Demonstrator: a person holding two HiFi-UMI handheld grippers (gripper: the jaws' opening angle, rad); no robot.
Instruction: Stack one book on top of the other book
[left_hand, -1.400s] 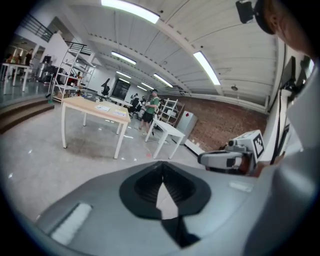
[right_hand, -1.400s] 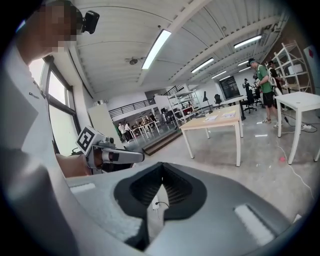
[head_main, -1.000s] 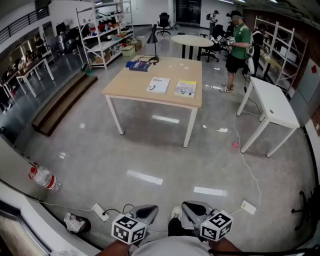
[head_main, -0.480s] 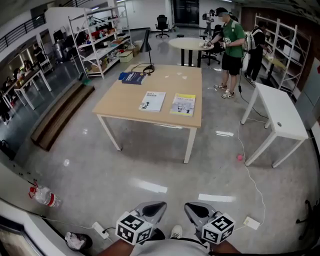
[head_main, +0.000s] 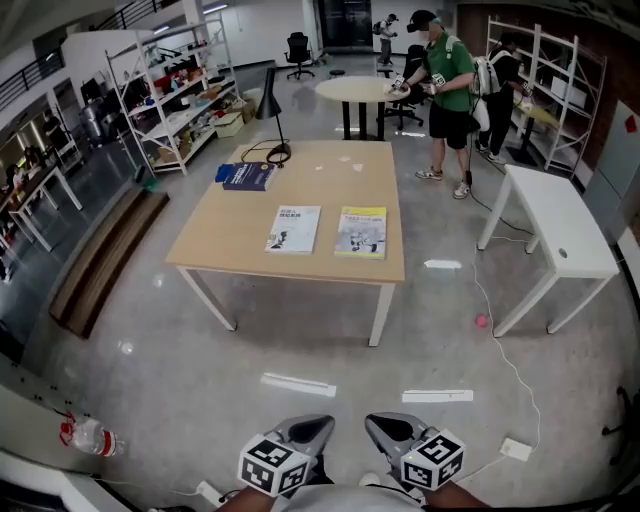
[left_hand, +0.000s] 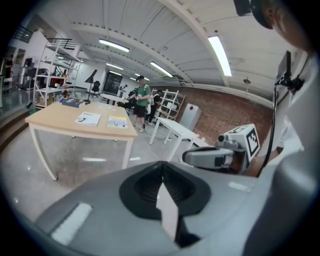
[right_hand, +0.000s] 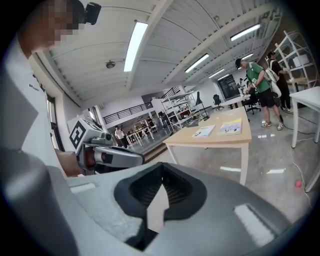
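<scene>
Two books lie side by side on the wooden table (head_main: 230, 235), well ahead of me: a white one (head_main: 294, 228) and a yellow one (head_main: 361, 232). Both grippers hang low by my body, far short of the table. My left gripper (head_main: 322, 424) is shut with nothing in it, and so is my right gripper (head_main: 374, 422). In the left gripper view the jaws meet at the gripper's tip (left_hand: 161, 165), and the books (left_hand: 87, 118) show small beyond it. The right gripper view shows shut jaws (right_hand: 161, 167) and the white book (right_hand: 204, 131) beside the yellow book (right_hand: 230, 127).
A blue book stack (head_main: 247, 176) and a black desk lamp (head_main: 272, 110) sit at the table's far left. A white table (head_main: 550, 225) stands to the right, with a person in a green shirt (head_main: 440, 75) behind. A power strip (head_main: 517, 449) and a water bottle (head_main: 85, 437) lie on the floor.
The wooden table has come nearer and looks larger in the head view. Both grippers stay shut at the bottom edge, side by side.
</scene>
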